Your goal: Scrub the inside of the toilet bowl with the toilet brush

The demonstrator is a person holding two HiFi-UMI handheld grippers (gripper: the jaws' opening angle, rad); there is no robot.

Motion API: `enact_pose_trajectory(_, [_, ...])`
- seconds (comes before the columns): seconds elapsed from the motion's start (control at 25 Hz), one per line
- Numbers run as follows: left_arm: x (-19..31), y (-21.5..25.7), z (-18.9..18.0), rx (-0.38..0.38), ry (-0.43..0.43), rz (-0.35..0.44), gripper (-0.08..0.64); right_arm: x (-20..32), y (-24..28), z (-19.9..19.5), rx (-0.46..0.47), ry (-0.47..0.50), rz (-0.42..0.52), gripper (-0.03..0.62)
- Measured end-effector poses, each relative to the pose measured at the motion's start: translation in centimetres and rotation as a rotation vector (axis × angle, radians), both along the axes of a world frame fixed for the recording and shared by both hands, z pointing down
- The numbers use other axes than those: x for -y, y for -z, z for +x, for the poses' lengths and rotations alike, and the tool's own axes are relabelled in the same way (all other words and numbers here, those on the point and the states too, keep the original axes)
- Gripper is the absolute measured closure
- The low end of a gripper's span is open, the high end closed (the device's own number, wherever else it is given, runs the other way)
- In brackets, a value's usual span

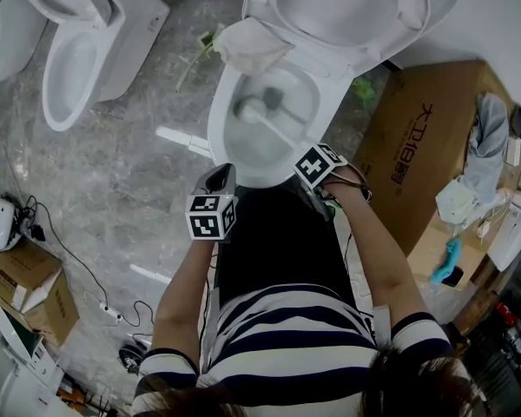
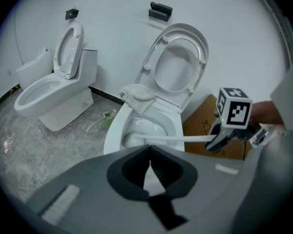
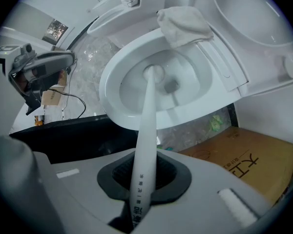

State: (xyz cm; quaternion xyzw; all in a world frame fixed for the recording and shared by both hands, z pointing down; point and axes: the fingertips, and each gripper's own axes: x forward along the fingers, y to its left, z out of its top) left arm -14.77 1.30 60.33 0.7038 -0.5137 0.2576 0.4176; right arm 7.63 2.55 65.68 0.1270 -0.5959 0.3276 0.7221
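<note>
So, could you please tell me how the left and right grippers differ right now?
The right gripper is shut on the brush handle, with the brush head down in the bowl; the left gripper is shut on nothing. In the head view the right gripper sits by the bowl's right side, the left gripper by its left. Both point toward the bowl.

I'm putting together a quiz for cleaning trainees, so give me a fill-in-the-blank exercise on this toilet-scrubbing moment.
1. The right tool is shut on the toilet brush by its ____.
2. The brush head is down inside the ____ of the toilet.
3. The left tool is shut and holds ____.
4. A cloth lies on the toilet's back ____.

Missing words: handle; bowl; nothing; rim.
</note>
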Motion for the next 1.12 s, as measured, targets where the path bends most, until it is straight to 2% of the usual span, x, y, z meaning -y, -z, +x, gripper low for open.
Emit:
enact_pose_trajectory(0.6, [0.5, 0.5, 0.4, -0.06, 0.024, 0.008, 0.56, 3.5, 0.4, -0.8, -0.009, 0.031, 0.115, 0.558])
enact_pose_trajectory(0.84, [0.2, 0.1, -0.4, -0.032, 0.031, -0.002, 0.56, 5.1, 0.0, -0.5, -0.029, 0.038, 0.158, 0.558])
enact_pose_trajectory(1.12, [0.2, 0.1, 0.1, -0.035, 0.019, -0.008, 0.56, 7.0, 0.5, 1.3, -0.091, 0.043, 0.187, 0.558])
